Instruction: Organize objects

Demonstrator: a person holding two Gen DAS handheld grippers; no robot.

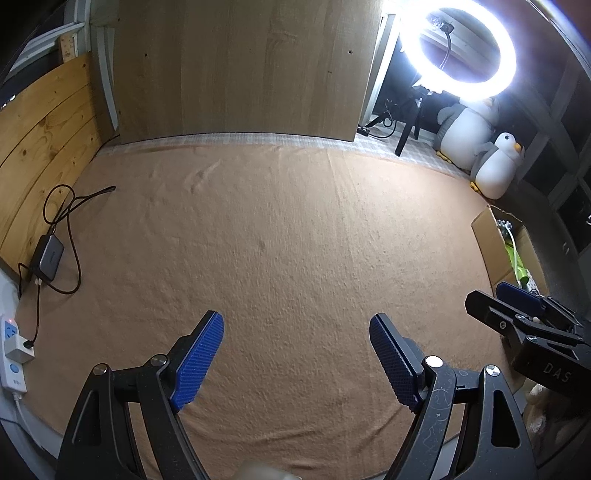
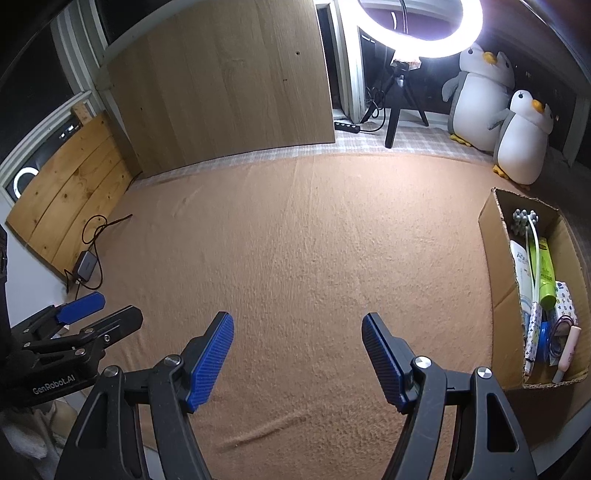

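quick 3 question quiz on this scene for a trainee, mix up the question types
1. True or false: the left gripper holds an item.
2. Where does the lime-green tube lie? A) on the orange-tan blanket B) in the brown cardboard box C) beside the grey power adapter
3. How many white plush penguins stand by the bright ring light?

Key: 1 false, both it and the right gripper are open and empty; 2 B; 3 two.

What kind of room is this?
Probably a home room set up for filming: a ring light on a tripod, plush penguins by the wall, and a cardboard box of toiletries on a blanket.
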